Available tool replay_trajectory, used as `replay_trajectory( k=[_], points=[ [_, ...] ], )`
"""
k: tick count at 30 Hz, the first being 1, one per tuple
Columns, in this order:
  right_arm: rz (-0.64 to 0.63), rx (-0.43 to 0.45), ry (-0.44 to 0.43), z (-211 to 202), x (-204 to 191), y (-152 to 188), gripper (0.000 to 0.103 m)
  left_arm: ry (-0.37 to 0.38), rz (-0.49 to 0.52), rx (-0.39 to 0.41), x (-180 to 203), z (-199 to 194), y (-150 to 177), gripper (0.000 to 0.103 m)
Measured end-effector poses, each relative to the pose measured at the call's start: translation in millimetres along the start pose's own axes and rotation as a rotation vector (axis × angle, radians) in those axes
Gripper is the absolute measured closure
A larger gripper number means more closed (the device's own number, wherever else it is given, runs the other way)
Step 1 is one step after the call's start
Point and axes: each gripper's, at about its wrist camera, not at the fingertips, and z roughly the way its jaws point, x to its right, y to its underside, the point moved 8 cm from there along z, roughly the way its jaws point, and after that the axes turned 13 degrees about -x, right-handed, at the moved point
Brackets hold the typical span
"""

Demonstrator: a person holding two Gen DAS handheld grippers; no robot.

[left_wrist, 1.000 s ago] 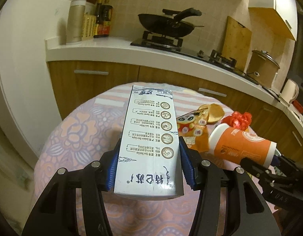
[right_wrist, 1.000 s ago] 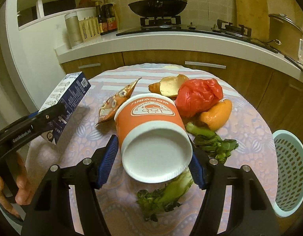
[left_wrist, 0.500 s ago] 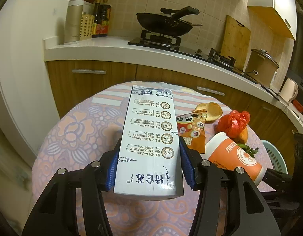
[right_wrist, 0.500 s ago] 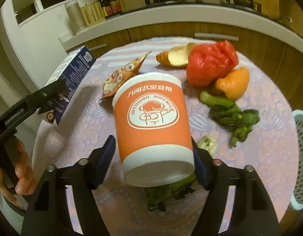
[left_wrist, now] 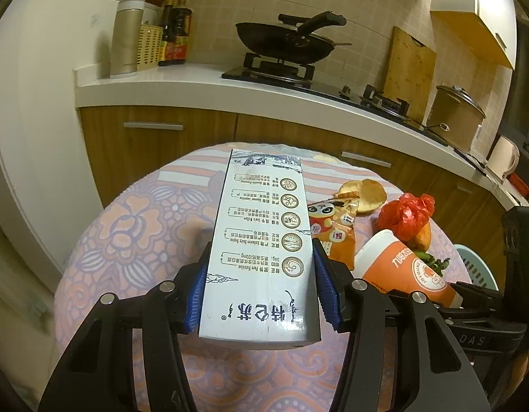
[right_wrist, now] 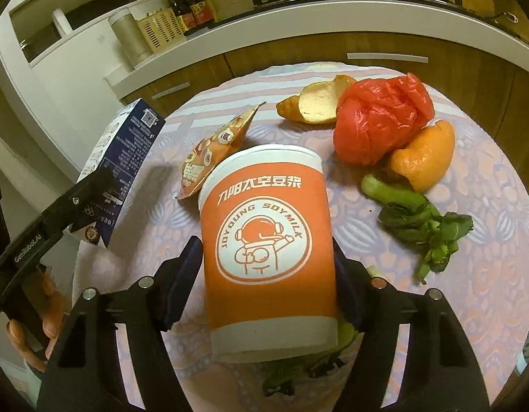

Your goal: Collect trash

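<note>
Left wrist: floral tablecloth [left_wrist: 134,226], wok [left_wrist: 285,43] on stove behind.

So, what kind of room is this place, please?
Most likely a home kitchen: a wok sits on a gas stove, sauce bottles stand on the countertop, and a cutting board leans against the tiled wall.

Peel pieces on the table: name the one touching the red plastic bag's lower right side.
The closed orange peel, showing only its outer skin. The other peel, left of the red plastic bag, shows its pale inside.
</note>
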Motion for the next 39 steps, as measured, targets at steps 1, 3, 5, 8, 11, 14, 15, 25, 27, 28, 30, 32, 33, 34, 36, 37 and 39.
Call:
replay_trajectory(
  k=[1, 3, 5, 8, 11, 14, 15, 25, 27, 28, 30, 32, 33, 34, 36, 37, 39],
  points=[
    [-0.007, 0.017, 0.013, -3, 0, 0, 0.037, 0.001, 0.002, 0.002, 1, -1, 0, 0.052],
    [-0.018, 0.049, 0.033, -12, -1, 0, 0.037, 0.003, 0.005, 0.007, 4, -3, -2, 0.052],
    [-0.021, 0.082, 0.043, -23, -1, 0, 0.037, 0.008, 0.009, 0.014, 7, -6, -3, 0.052],
    [-0.023, 0.123, 0.061, -38, 3, -2, 0.038, 0.016, 0.025, 0.030, 17, -12, -9, 0.052],
    [-0.007, 0.172, 0.073, -60, 13, -3, 0.038, 0.034, 0.049, 0.046, 32, -17, -15, 0.052],
    [0.005, 0.207, 0.105, -76, 26, -2, 0.038, 0.063, 0.083, 0.057, 56, -20, -22, 0.052],
    [0.016, 0.226, 0.123, -84, 34, -2, 0.038, 0.075, 0.100, 0.059, 67, -20, -24, 0.052],
    [0.164, 0.350, 0.216, -153, 122, 14, 0.037, 0.200, 0.258, 0.047, 190, -12, -29, 0.052],
    [0.203, 0.365, 0.241, -165, 144, 22, 0.037, 0.226, 0.281, 0.041, 213, -9, -28, 0.052],
    [0.226, 0.371, 0.252, -171, 156, 27, 0.037, 0.240, 0.295, 0.037, 226, -7, -27, 0.052],
    [0.273, 0.375, 0.276, -179, 179, 37, 0.037, 0.256, 0.319, 0.030, 247, -3, -25, 0.052],
    [0.328, 0.374, 0.325, -187, 205, 46, 0.037, 0.278, 0.339, 0.018, 268, 2, -22, 0.052],
    [0.345, 0.375, 0.336, -190, 214, 50, 0.037, 0.292, 0.351, 0.010, 281, 5, -19, 0.052],
    [0.364, 0.376, 0.347, -194, 223, 55, 0.037, 0.303, 0.363, 0.003, 291, 8, -17, 0.052],
    [0.403, 0.381, 0.373, -201, 243, 66, 0.037, 0.321, 0.396, -0.018, 316, 16, -11, 0.052],
    [0.420, 0.381, 0.381, -203, 253, 71, 0.037, 0.329, 0.405, -0.029, 324, 20, -9, 0.052],
    [0.461, 0.379, 0.398, -207, 273, 81, 0.037, 0.354, 0.427, -0.066, 345, 31, -1, 0.052]
  ],
)
